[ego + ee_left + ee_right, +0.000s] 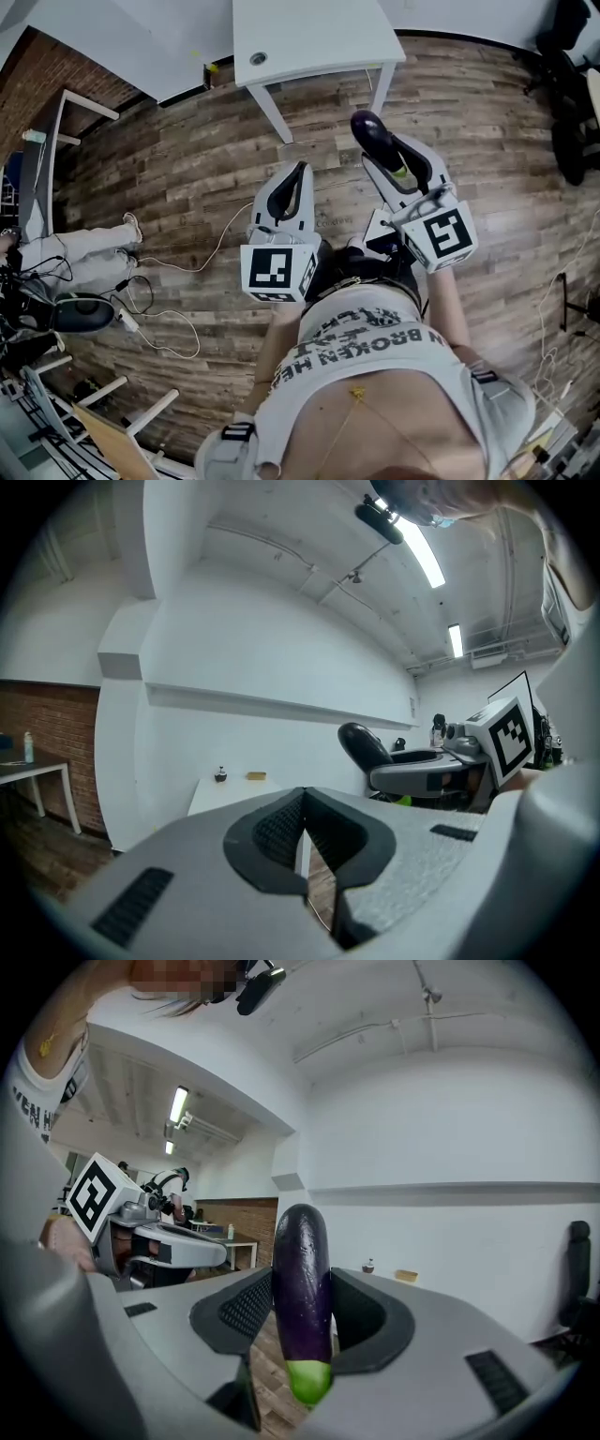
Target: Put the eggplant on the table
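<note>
Transport step: right gripper pinches the eggplant, left gripper sits pressed together, empty; next, reach the white worktop and release.

The person's clothes and rig

The shirt is light with black block lettering across it, a thin gold chain over it. The left gripper and right gripper have pale grey shells, black ribbed pads and a white cube each with black square markers.
</note>
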{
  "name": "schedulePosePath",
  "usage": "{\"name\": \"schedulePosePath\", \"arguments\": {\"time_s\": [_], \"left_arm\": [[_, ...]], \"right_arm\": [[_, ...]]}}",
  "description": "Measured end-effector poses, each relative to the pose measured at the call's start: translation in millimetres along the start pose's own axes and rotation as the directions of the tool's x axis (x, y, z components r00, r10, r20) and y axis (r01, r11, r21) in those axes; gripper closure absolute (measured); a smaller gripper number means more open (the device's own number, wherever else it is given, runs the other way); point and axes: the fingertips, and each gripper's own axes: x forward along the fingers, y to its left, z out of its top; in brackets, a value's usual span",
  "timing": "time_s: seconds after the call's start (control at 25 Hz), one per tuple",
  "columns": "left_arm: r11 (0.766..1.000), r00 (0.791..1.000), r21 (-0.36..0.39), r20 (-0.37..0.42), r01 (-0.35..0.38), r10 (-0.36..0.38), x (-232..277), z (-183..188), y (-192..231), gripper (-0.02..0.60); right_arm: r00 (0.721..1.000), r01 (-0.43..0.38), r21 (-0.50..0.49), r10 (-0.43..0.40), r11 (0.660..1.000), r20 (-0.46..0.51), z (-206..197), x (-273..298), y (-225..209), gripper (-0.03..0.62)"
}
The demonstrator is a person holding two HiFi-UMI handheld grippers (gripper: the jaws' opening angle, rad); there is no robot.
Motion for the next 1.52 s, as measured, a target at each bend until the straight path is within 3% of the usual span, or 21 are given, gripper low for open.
{"name": "schedulePosePath", "arguments": {"time_s": [0.28,0.52,0.68,0.96,1.52], "left_arm": [[1.0,1.0,0.008,0.012,0.02,-0.02,29,6,26,0.577],[0.996,0.996,0.006,0.019,0.091,-0.091,66,13,64,0.577],[0.991,0.99,0.005,0.025,0.136,-0.136,90,21,94,0.577],[0.99,0.99,0.016,0.017,0.14,-0.14,114,25,152,0.577],[0.974,0.974,0.008,0.03,0.225,-0.225,142,30,194,0.577]], "right_arm": [[1.0,0.015,0.005,-0.016,1.0,0.003,-1,33,-13,0.403],[0.999,0.055,0.01,-0.055,0.998,0.0,5,86,-21,0.403],[0.998,0.056,0.004,-0.056,0.998,0.016,12,134,-20,0.404],[0.999,0.022,-0.011,-0.022,1.0,0.028,23,201,-10,0.404],[0.998,0.054,0.006,-0.054,0.999,-0.015,18,259,-10,0.402]]}}
